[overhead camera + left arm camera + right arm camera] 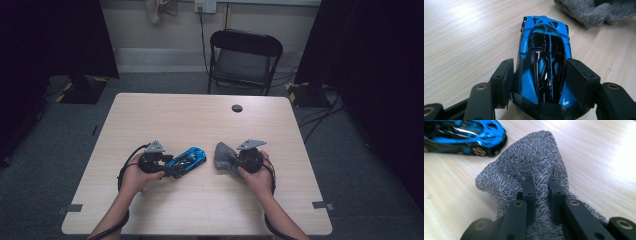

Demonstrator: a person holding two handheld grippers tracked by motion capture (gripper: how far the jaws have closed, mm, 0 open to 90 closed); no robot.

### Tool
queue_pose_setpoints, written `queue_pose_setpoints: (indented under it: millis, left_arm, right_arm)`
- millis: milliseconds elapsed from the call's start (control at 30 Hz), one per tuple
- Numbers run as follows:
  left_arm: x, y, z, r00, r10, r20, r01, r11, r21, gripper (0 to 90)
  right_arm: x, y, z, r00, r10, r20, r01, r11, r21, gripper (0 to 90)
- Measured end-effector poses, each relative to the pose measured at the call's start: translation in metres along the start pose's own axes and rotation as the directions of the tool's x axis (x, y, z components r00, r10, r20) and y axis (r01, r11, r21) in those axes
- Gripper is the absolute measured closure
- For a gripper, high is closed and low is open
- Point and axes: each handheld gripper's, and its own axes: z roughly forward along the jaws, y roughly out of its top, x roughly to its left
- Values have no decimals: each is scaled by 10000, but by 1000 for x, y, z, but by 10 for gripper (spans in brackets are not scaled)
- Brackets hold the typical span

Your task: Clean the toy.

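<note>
My left hand-held gripper [540,75] has the blue toy car [545,67] between its two black jaws. The jaws stand at the two flanks of the car near its one end, at a middle opening, and the pads lie against the sides, so I hold the car. The car sits on the worktop [200,120], its far end pointing away from my left hand-held gripper and toward the grey cloth [596,11], which lies just beyond that end, near but apart.

My right hand-held gripper [541,187] is pinched narrow on a fold of this cloth. The cloth rises from the jaws in a peak, and the car lies beside the cloth, at its left in the high view.

The car is hard and glossy, blue with a black shiny roof, low and pointed, with gold-coloured wheels. The cloth is soft terry, grey with small loops, crumpled. The worktop is pale wood grain, smooth and flat.
</note>
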Motion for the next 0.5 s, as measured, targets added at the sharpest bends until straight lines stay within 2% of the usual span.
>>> queue_pose_setpoints:
  millis: [100,233,367,433,500]
  left_arm:
    - [-1,1,0,9999,118,-68,-118,9999,83,406]
    - [-2,1,-1,9999,81,-74,-80,9999,97,408]
    - [-1,-1,-1,10000,-20,-25,20,10000,-3,408]
    - [-1,0,-1,10000,-22,-50,22,10000,19,409]
    - [-1,1,-1,10000,-21,-58,21,10000,73,408]
  right_arm:
    - [6,4,-8,9995,-126,-284,121,9998,-187,788]
    - [25,6,-14,9950,-538,-839,517,9983,-275,788]
    - [44,10,-17,9862,-974,-1340,926,9948,-418,788]
    - [52,11,-17,9791,-1207,-1636,1147,9924,-455,789]
    - [58,12,-16,9733,-1260,-1921,1194,9918,-459,790]
